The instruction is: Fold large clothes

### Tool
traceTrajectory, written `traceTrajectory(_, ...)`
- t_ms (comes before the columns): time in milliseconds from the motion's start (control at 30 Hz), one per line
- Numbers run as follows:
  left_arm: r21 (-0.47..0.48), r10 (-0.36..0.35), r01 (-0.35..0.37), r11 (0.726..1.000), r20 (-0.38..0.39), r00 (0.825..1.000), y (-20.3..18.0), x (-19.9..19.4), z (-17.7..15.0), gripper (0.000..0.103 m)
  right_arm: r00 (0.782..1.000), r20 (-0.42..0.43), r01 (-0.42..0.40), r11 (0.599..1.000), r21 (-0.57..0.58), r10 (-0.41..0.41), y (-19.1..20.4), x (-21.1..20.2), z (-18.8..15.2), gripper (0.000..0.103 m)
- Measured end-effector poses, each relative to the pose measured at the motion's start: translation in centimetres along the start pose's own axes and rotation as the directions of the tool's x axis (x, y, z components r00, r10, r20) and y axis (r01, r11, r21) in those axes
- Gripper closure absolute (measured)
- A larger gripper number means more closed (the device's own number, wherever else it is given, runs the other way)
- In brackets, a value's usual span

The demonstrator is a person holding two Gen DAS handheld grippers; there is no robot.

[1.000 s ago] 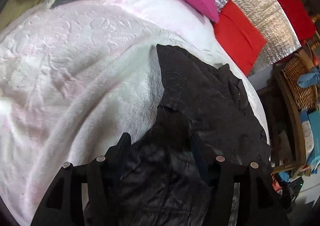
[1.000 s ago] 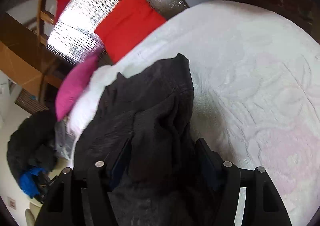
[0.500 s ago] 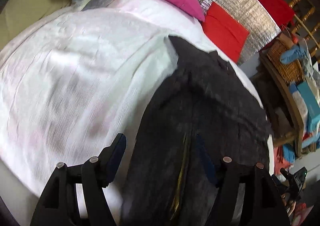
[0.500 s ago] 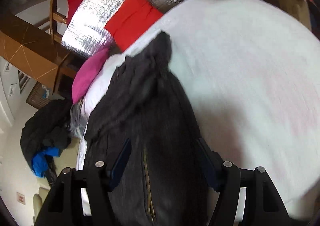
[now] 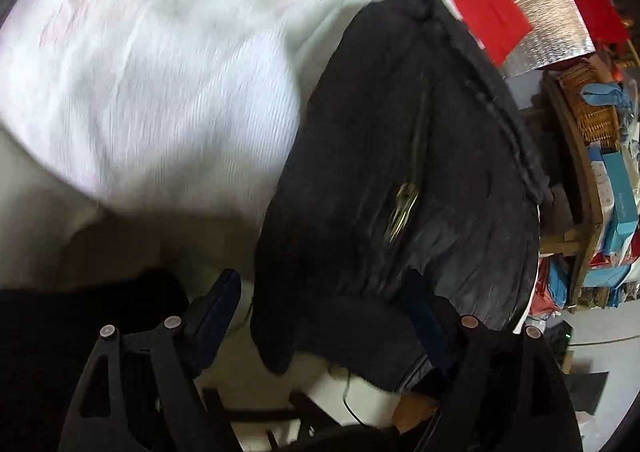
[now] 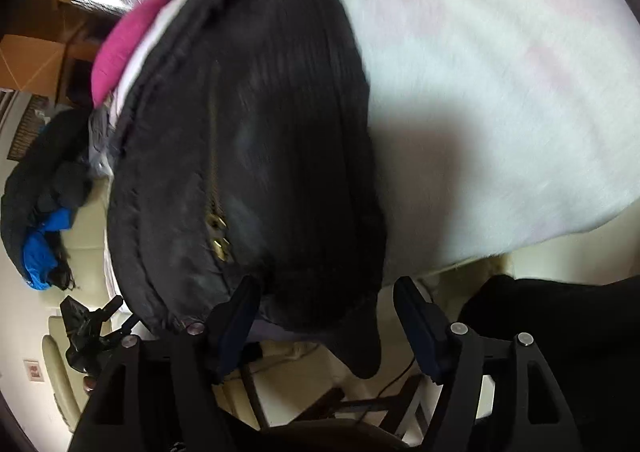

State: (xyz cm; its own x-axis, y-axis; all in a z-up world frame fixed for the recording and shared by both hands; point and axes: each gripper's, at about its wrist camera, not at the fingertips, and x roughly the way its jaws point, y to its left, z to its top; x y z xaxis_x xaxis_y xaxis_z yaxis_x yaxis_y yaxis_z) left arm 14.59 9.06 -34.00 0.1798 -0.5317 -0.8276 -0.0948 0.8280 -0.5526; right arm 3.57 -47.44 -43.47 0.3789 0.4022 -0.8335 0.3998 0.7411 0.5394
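No readable writing anywhere; the teal box (image 5: 622,196) on the shelf has a print too small and blurred to read. Your dark jacket (image 5: 400,156) lies along the edge of the white bedspread (image 5: 152,84), brass zipper (image 5: 402,208) facing up, hem hanging off the bed. Left gripper (image 5: 324,312): fingers spread apart, jacket hem sits between them, not clamped. Right gripper (image 6: 328,316): same, fingers wide, hem corner drooping in the gap, no visible grip.
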Motion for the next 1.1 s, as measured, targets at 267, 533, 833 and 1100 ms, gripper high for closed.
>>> traceTrajectory(267, 0.019, -0.02, 0.02, 1.0, -0.022, 1.0, -0.1, 1.2, -2.0, 0.047, 1.0, -0.006, -0.002, 0.999, -0.042, 0.002, 0.9, 1.4, -1.3, 0.048)
traceTrajectory(533, 0.125, 0.019, -0.018, 0.992, -0.007, 1.0, -1.5, -0.2, -3.8, 0.069, 1.0, -0.007, 0.023, 0.974, -0.226, -0.026, 4.5, -2.3, -3.6, 0.073)
traceTrajectory(833, 0.049, -0.025, 0.031, 0.998, -0.109, 0.994, -0.7, 3.2, -3.0, 0.023, 0.998, -0.07, -0.013, 0.993, -0.12, 0.005, 2.1, 1.3, -2.3, 0.027)
traceTrajectory(1100, 0.12, -0.006, 0.017, 0.993, -0.086, 0.996, -2.4, 2.2, -3.3, 0.094, 0.998, -0.026, 0.045, 0.968, -0.246, -0.053, 4.5, 0.0, -3.3, 0.09)
